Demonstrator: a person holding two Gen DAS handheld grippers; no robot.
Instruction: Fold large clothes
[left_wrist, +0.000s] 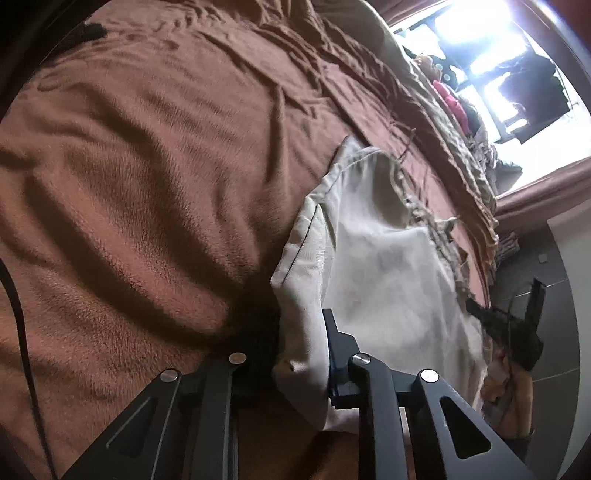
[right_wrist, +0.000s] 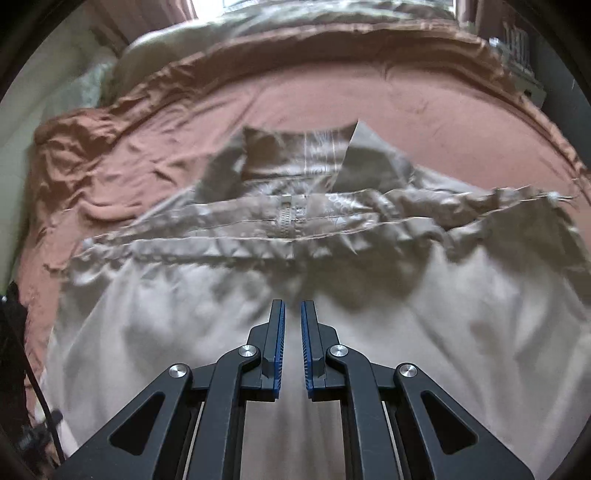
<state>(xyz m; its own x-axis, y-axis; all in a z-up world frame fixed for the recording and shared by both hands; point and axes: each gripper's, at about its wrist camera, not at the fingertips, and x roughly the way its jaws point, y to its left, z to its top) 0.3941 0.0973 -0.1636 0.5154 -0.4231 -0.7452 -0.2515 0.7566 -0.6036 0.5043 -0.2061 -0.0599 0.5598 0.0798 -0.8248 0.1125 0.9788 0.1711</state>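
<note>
One pale beige garment (right_wrist: 258, 332) lies on one brown blanket (left_wrist: 147, 166), reaching from its middle toward the near edge. The garment shows one zipper (right_wrist: 286, 221) and one upright collar (right_wrist: 295, 147). Two grippers are in view: the left gripper (left_wrist: 295, 332) and the right gripper (right_wrist: 291, 317). One bright window (left_wrist: 480, 55) stands beyond the blanket's far edge.

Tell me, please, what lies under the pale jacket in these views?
The pale jacket lies on a brown bedspread, which shows all round it. The left gripper has a fold of its edge between its fingers. What is beneath the middle of the jacket is covered.
</note>
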